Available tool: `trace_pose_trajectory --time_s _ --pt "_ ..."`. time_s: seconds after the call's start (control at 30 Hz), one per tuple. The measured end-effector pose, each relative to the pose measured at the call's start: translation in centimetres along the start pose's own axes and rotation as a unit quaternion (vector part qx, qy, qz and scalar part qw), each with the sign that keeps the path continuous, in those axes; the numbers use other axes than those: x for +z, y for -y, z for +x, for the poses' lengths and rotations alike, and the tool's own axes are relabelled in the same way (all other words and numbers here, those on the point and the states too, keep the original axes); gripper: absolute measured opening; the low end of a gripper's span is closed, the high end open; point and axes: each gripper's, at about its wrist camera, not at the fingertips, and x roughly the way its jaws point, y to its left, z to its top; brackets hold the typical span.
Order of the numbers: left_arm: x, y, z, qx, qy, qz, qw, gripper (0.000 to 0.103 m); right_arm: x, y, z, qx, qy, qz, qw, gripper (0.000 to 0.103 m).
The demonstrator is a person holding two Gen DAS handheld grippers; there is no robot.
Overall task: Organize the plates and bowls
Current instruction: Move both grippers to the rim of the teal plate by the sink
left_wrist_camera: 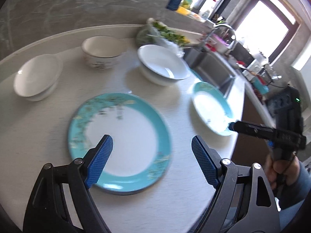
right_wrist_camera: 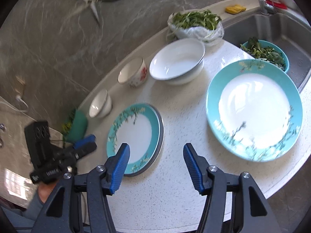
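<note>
Hovering, left gripper (left_wrist_camera: 152,151): we see it above the counter (left_wrist_camera: 38,136), fingers spread wide, gripping nothing.
Left target: teal plate stack (left_wrist_camera: 119,141) lies directly below and ahead, between the fingers.
Right gripper (right_wrist_camera: 156,160): we log it wide apart, unloaded, above bare counter.
Right surroundings: large teal plate (right_wrist_camera: 254,110) ahead-right; plate stack ahead-left, near the left finger.
Bowls: nested white bowls (right_wrist_camera: 177,62) farther back, well apart.

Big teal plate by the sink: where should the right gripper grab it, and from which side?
Take the large teal plate by its near rim, coming in low from the counter's front edge. It lies flat, and the rim there overhangs slightly. The right gripper is open and nearest that edge.
</note>
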Motion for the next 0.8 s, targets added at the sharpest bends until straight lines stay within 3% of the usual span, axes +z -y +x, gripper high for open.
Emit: trace_pose_trajectory --time_s 0.2,0.43,0.6,0.8 --pt "1.2 5.7 3.4 -0.017 0.002 -0.009 0.9998 0.083 4.7 5.2 -2.9 0.055 0.0 -0.01 0.998 0.064" --pt "2.2 10.6 10.7 -0.001 -0.023 -0.083 0.9963 0.083 11.1 16.4 -5.2 0.114 -0.047 -0.019 0.992 0.066" --pt "1.1 13.3 14.9 0.012 -0.057 -0.11 0.9922 0.083 12.9 23.3 -4.4 0.108 -0.086 0.006 0.99 0.065" --pt "0.6 14.3 18.1 0.029 -0.077 -0.128 0.9884 0.081 12.9 26.7 -1.7 0.126 -0.136 0.025 0.982 0.059"
